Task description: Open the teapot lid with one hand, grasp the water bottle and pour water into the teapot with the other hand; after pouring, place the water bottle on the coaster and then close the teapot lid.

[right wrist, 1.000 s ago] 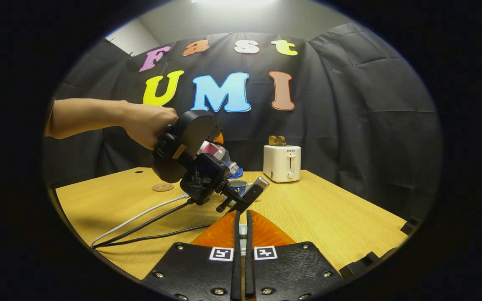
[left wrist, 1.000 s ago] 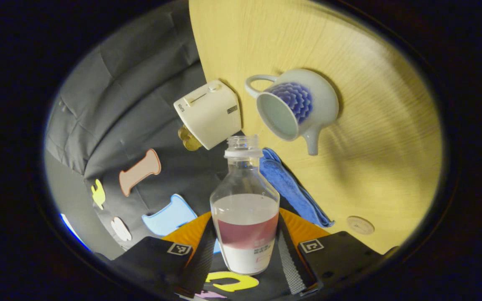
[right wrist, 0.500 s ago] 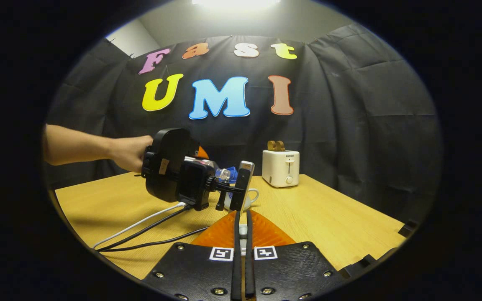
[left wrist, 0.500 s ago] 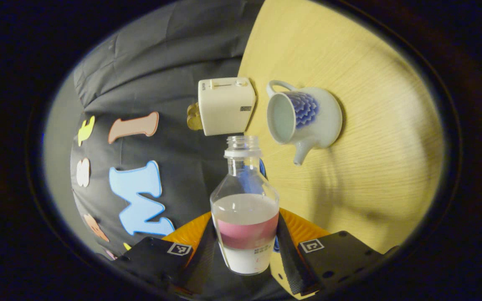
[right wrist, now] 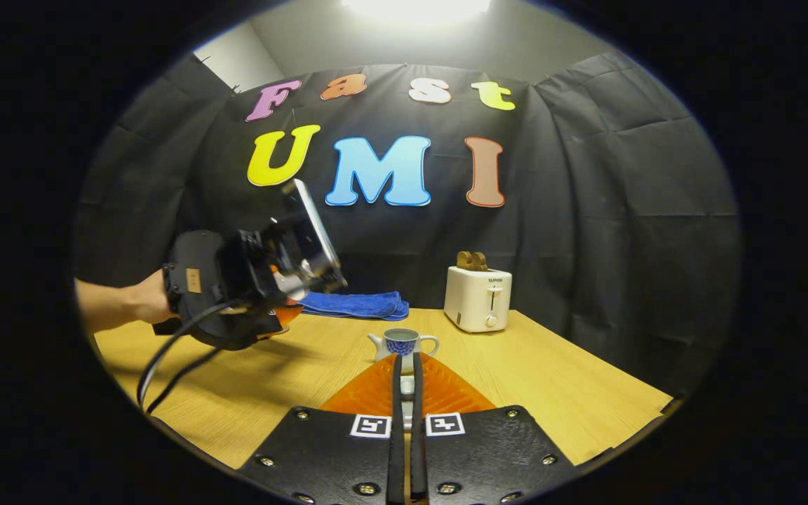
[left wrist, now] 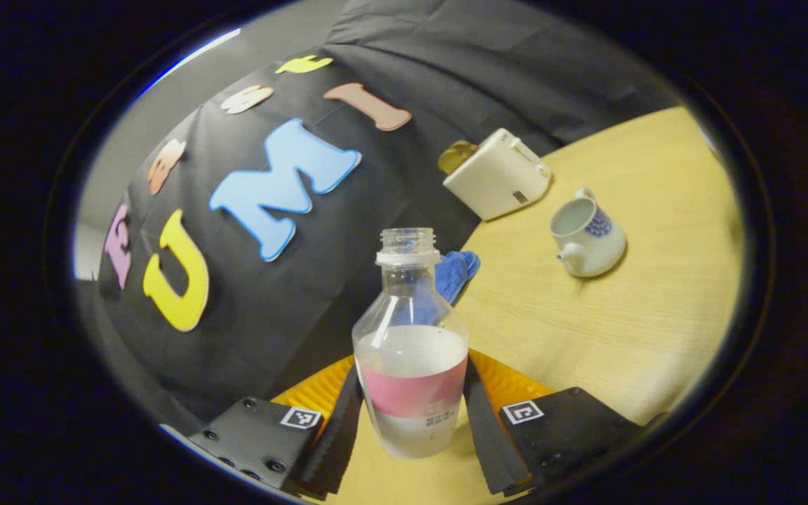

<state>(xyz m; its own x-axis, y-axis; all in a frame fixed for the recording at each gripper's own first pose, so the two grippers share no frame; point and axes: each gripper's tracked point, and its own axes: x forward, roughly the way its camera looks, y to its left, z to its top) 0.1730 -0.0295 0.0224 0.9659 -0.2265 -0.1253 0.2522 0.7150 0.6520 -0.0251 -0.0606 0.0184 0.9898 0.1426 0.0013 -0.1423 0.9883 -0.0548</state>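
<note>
Clear plastic bottle (left wrist: 409,351), capless, part full, pink-banded, clamped upright between the two fingers (left wrist: 339,435) of the left gripper (left wrist: 409,449); pressed from both sides at the label. Seen from the right gripper view as a dark body (right wrist: 236,294) held by a hand (right wrist: 139,303) above the left part of the table (right wrist: 551,393), cables hanging below it, well clear of the wood.

Teapot (right wrist: 402,343) lidless, mouth open, standing near mid-table; blue pattern on its side, spout to the left in that view, handle to the right. In the left gripper view, same teapot (left wrist: 588,235) well apart from the bottle, bare wood (left wrist: 586,337) between them.

Right gripper (right wrist: 404,393) low and level, jaws drawn nearly together with something small and pale pinched in the slit; too hidden to name. Teapot just beyond its tips.

Toaster (right wrist: 477,298) at the back right, near the table's far edge, against the cloth wall. Blue towel (right wrist: 355,305) folded along the back edge, left of the toaster. Open tabletop right of the teapot out to the right-hand edge. Coaster not made out.
</note>
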